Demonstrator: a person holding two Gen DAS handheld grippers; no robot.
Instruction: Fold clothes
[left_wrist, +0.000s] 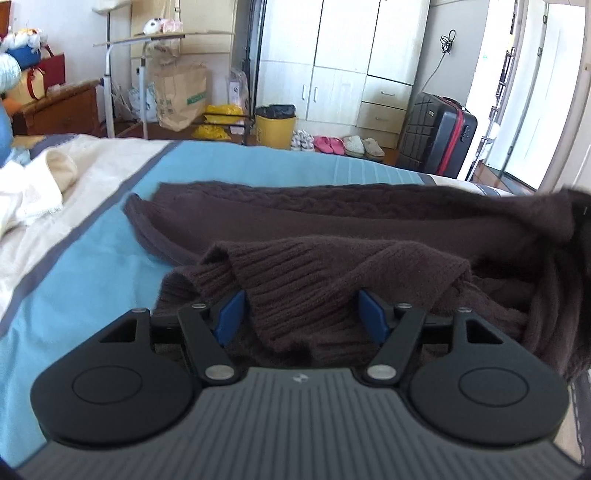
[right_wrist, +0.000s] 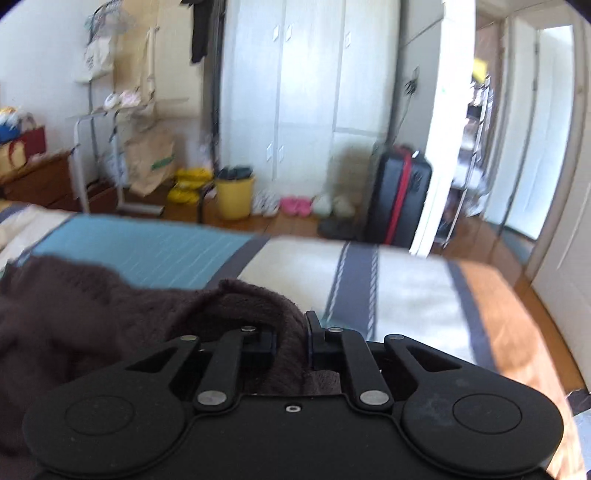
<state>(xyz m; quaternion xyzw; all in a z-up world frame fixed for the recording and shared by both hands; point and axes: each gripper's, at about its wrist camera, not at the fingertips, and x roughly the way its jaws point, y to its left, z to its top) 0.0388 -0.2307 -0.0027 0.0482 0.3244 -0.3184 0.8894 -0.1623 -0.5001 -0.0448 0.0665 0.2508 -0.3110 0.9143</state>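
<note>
A dark brown knit sweater (left_wrist: 332, 218) lies spread across the blue part of the bed (left_wrist: 92, 266). My left gripper (left_wrist: 301, 314) has its blue pads (left_wrist: 231, 314) wide apart, with a ribbed fold of the sweater bunched loosely between them. My right gripper (right_wrist: 291, 339) is shut on another fold of the sweater (right_wrist: 258, 306) and holds it a little above the bed (right_wrist: 406, 295). In the left wrist view the raised part of the sweater hangs at the right edge (left_wrist: 554, 221).
A cream garment (left_wrist: 33, 192) lies on the bed's left side. Beyond the bed's far edge stand a yellow bin (left_wrist: 275, 127), shoes (left_wrist: 343, 146), a black suitcase (left_wrist: 437, 134), a paper bag (left_wrist: 181, 96) and white wardrobes (left_wrist: 343, 59).
</note>
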